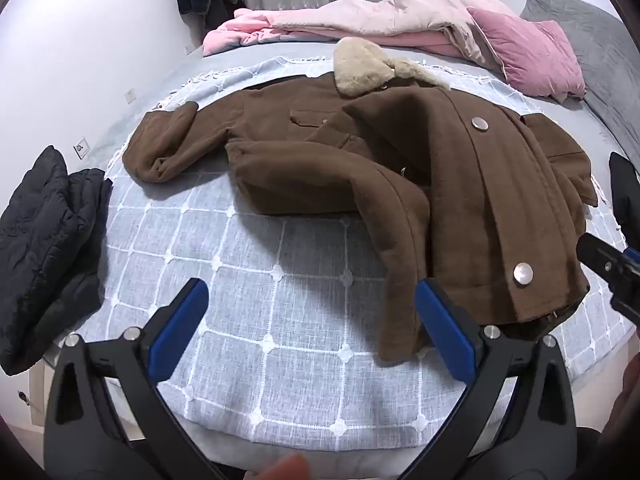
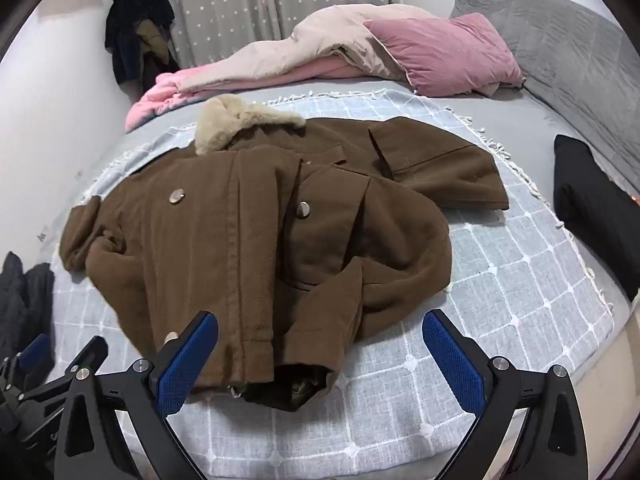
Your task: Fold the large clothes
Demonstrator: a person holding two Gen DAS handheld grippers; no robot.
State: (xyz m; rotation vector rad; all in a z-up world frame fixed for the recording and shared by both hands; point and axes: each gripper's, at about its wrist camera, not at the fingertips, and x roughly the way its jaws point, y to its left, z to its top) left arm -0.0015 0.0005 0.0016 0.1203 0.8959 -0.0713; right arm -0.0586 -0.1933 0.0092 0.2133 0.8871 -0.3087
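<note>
Brown coat (image 1: pixel 400 168) spread on bed blanket (image 1: pixel 248 280), fur collar (image 1: pixel 372 68) at far end, hem nearest; long axis running away from both grippers. Left gripper (image 1: pixel 312 320) wide, empty; coat ahead and to its right. Right gripper (image 2: pixel 320 352) wide, empty; hem directly ahead, so nearer.

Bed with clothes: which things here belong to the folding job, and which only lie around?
For the job:
- brown coat
- left gripper, open
- right gripper, open
- checked blanket under the coat

Lying about:
- pink pillow
- pink quilt
- grey pillow
- black jacket, left edge
- black cloth, right edge
</note>
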